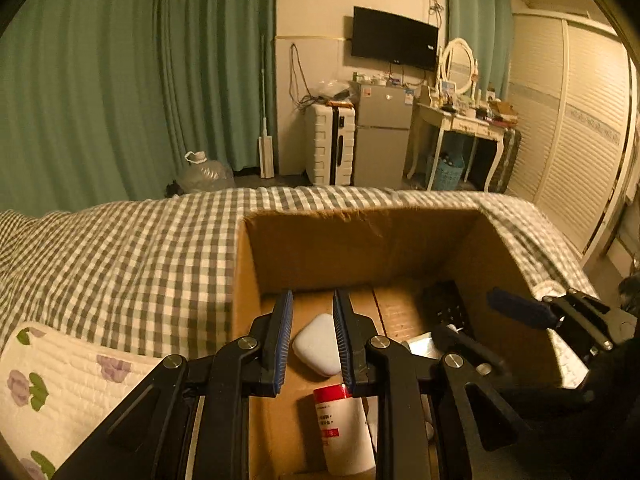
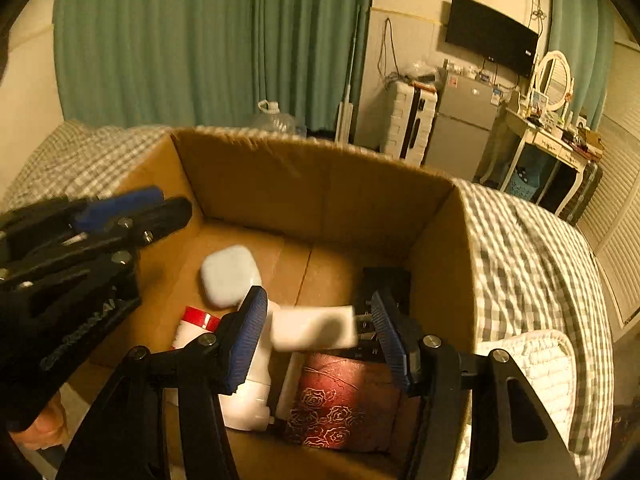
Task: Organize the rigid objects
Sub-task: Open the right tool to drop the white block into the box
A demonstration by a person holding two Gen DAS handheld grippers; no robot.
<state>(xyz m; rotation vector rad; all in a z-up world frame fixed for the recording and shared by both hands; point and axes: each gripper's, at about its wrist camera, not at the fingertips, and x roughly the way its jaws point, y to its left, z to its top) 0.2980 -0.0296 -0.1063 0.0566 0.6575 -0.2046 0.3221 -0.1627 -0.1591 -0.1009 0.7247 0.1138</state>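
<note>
A cardboard box (image 1: pixel 360 240) (image 2: pixel 320 184) stands on the checked bed. Inside lie a white rounded case (image 1: pixel 318 346) (image 2: pixel 230 274), a white bottle with a red band (image 1: pixel 344 428) (image 2: pixel 196 324), a dark remote-like item (image 1: pixel 444 304) (image 2: pixel 386 284) and a red rose-patterned tin (image 2: pixel 344 400). My left gripper (image 1: pixel 312 344) is open and empty above the white case; it also shows in the right wrist view (image 2: pixel 120 212). My right gripper (image 2: pixel 320 328) (image 1: pixel 480 320) is open; a blurred white rectangular block (image 2: pixel 314 328) sits between its fingers, touching neither.
The checked bedcover (image 1: pixel 120 264) surrounds the box. A floral quilted pillow (image 1: pixel 60 392) (image 2: pixel 532 364) lies at the near side. Beyond the bed stand a water jug (image 1: pixel 204 174), a suitcase (image 1: pixel 330 144), a small fridge (image 1: pixel 382 132) and a dressing table (image 1: pixel 460 120).
</note>
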